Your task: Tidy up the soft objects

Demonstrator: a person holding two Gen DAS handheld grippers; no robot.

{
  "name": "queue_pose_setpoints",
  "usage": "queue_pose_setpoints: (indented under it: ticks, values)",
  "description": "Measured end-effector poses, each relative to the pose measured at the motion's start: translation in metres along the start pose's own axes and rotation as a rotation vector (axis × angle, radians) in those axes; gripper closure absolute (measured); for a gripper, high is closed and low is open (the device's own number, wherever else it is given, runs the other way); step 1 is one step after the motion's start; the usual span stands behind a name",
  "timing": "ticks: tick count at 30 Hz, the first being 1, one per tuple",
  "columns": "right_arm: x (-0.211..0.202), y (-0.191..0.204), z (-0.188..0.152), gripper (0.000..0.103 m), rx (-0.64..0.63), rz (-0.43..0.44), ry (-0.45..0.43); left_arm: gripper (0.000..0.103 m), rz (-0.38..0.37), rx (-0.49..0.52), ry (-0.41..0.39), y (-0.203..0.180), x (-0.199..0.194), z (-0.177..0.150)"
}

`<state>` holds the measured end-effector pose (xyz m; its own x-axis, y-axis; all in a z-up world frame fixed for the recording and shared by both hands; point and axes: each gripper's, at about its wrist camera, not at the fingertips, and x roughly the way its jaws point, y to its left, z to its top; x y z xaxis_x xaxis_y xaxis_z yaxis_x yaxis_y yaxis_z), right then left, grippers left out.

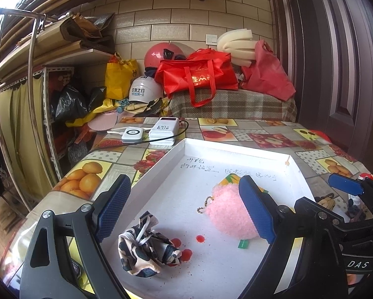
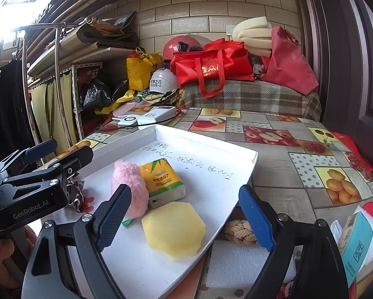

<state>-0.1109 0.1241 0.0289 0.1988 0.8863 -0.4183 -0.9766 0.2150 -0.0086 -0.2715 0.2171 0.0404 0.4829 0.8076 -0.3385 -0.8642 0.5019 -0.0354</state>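
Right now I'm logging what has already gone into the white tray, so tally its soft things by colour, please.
Pink: 1, the fluffy pompom
Yellow: 2, the tissue pack and the sponge
Patterned black and cream: 1, the crumpled cloth
Total: 4 in the white tray

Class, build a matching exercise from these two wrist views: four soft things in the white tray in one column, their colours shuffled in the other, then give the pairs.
Things
1. fluffy ball
2. sponge
3. tissue pack
4. crumpled cloth

Colours
A. yellow and green wrapper
B. pink
C. black-and-cream pattern
D. plain pale yellow

Pairs: 1-B, 2-D, 3-A, 4-C. All lie in the white tray.
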Motion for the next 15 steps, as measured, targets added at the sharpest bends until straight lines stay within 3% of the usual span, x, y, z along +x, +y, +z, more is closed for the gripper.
queue_pose_setpoints:
  ticks: [1, 2, 15]
  values:
    - [-0.0001, 0.0001, -0.0001, 0.001, 0.000, 0.001, 0.000, 0.013, 0.000, 0.000, 0.000, 0.0002, 0.0002, 0.0001]
    - [-0.0002, 0.0002, -0.0002, 0.000, 0.000, 0.001, 0.000, 0.013, 0.000, 0.000, 0.000, 0.0003, 0.0003, 0.0001]
    - [-0.0030, 0.0012, -0.0015, 0.000, 0.002, 0.007, -0.006, 0.013, -0.002, 0.000, 0.000, 0.0010, 0.0003, 0.0000]
